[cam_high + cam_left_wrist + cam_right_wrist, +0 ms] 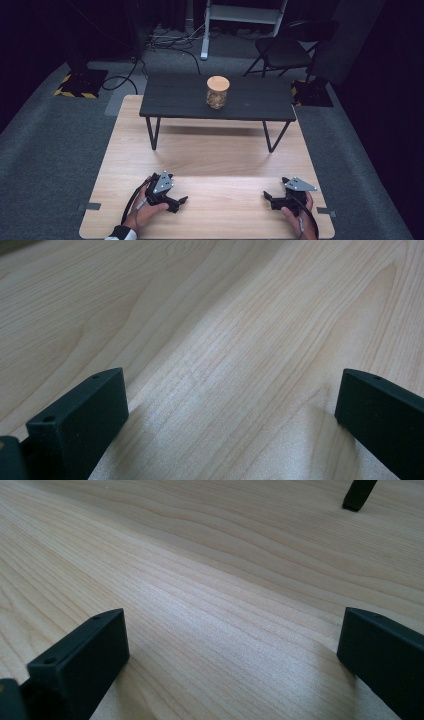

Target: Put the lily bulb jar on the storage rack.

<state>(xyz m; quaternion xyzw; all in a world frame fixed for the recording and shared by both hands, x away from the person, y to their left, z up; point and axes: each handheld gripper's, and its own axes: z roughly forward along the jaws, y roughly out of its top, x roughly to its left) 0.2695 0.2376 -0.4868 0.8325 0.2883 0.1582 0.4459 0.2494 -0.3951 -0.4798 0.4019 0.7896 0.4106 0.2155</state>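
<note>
High view: a glass jar (pixel 218 92) with a wooden lid (pixel 218 82) is standing on the black bench (pixel 175 102), holding something brownish I can't identify. Well apart, the left gripper (pixel 177 201) and right gripper (pixel 269 198) are resting on the wooden table (pixel 215 155), jaws spread wide and empty.

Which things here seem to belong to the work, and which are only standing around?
Likely for the work:
- jar with cork lid, on the black bench
- left gripper, open
- right gripper, open
- wooden table

Only around:
- folding chair
- floor cables
</note>
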